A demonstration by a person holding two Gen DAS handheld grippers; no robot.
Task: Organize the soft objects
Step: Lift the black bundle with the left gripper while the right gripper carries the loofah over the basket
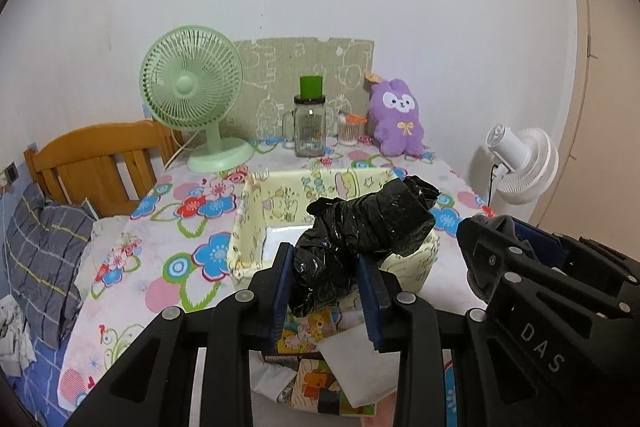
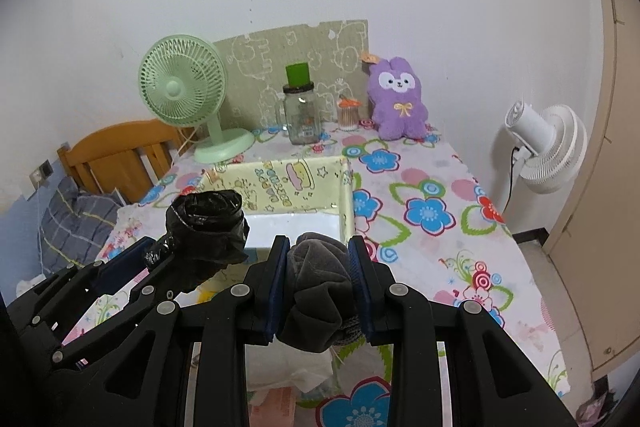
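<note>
My left gripper (image 1: 326,279) is shut on a crumpled black plastic bag roll (image 1: 368,227) and holds it above the near edge of a pale yellow cartoon-print storage box (image 1: 256,227). The bag also shows in the right wrist view (image 2: 206,227), with the left gripper (image 2: 152,259) under it. My right gripper (image 2: 318,281) is shut on a rolled grey cloth (image 2: 318,287), held over the near side of the same box (image 2: 344,203). The right gripper shows at the right of the left wrist view (image 1: 516,251). The box's white floor is bare where visible.
A purple plush rabbit (image 1: 396,117), a green desk fan (image 1: 192,95), a glass jar with a green lid (image 1: 310,123) and a cotton-swab cup (image 1: 352,131) stand at the back of the flowered table (image 2: 432,215). A white fan (image 2: 548,147) is right. Papers (image 1: 320,375) lie near.
</note>
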